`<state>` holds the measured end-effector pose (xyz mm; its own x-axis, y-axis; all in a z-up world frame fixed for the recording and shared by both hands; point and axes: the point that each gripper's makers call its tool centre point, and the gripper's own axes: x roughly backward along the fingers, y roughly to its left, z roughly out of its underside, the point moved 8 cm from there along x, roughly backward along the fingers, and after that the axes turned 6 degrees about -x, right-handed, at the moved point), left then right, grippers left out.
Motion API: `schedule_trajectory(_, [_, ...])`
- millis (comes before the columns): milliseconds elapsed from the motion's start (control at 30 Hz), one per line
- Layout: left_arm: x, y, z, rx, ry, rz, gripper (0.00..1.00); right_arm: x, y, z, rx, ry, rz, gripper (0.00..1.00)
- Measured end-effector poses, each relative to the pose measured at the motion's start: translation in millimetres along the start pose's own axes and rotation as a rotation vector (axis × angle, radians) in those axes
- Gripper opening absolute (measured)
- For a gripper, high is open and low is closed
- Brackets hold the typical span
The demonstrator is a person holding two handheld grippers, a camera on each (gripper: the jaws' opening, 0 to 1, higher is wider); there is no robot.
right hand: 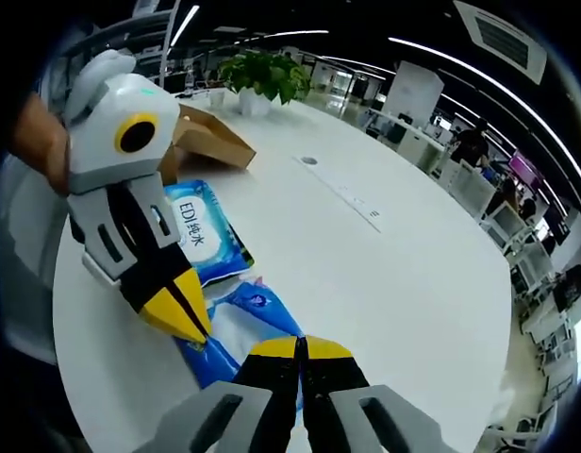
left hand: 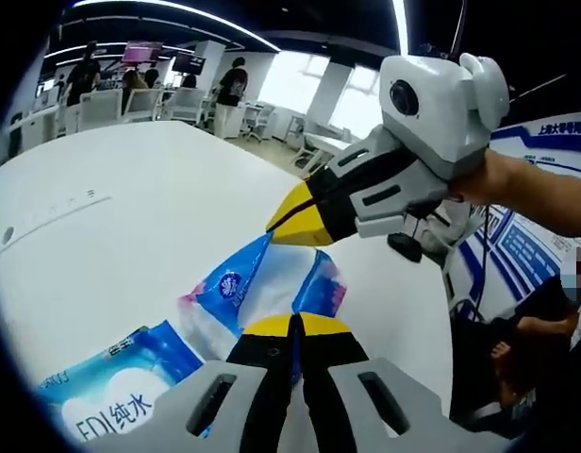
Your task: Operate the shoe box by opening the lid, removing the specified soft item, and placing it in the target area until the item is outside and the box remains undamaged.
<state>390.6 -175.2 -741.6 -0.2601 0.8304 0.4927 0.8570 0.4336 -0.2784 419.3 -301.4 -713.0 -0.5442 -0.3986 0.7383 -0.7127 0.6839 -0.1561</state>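
Right gripper view takes in the brown shoe box [right hand: 207,138] and a potted plant [right hand: 264,74] at the white surface [right hand: 385,274]'s far end; left gripper view instead shows a person's hand [left hand: 517,184] and distant office desks [left hand: 130,102]. Both claws, left claw [left hand: 292,326] and right claw [right hand: 300,345], are closed on the blue-and-white tissue pack [right hand: 239,326], lying outside the box beside a wipes pack [right hand: 207,236].

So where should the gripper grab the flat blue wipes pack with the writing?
Probably by a thin crimped end seam of the wipes pack, coming in low from the open table side: it lies flat and soft, so an edge pinches more easily than its broad top.
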Motion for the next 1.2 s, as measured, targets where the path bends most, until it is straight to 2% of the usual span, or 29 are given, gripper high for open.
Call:
schedule_trajectory(267, [0, 4.6, 2.7, -0.003, 0.012, -0.029, 0.00, -6, -1, 3.6, -0.008, 0.013, 0.001, 0.00])
schedule_trajectory(600, [0, 1.2, 1.9, 0.023, 0.004, -0.038, 0.00, -6, -1, 0.6, -0.001, 0.015, 0.028, 0.00])
schedule_trajectory(667, [1, -1.2, 0.9, 0.003, 0.001, -0.049, 0.01, -4, -1, 0.1, 0.002, 0.013, 0.044, 0.01])
schedule_trajectory(933, [20, -4.3, -2.1, -0.074, 0.048, -0.074, 0.03, 16, 0, -11.3, -0.052, -0.051, 0.100, 0.11])
schedule_trajectory(1067, [32, -7.6, -9.4, -0.094, 0.041, -0.075, 0.11, 29, 7, -17.9, -0.088, -0.074, 0.108, 0.20])
schedule_trajectory(1200, [48, -13.0, -13.1, -0.119, 0.056, -0.068, 0.15, 41, 18, -25.1, -0.105, -0.094, 0.130, 0.23])
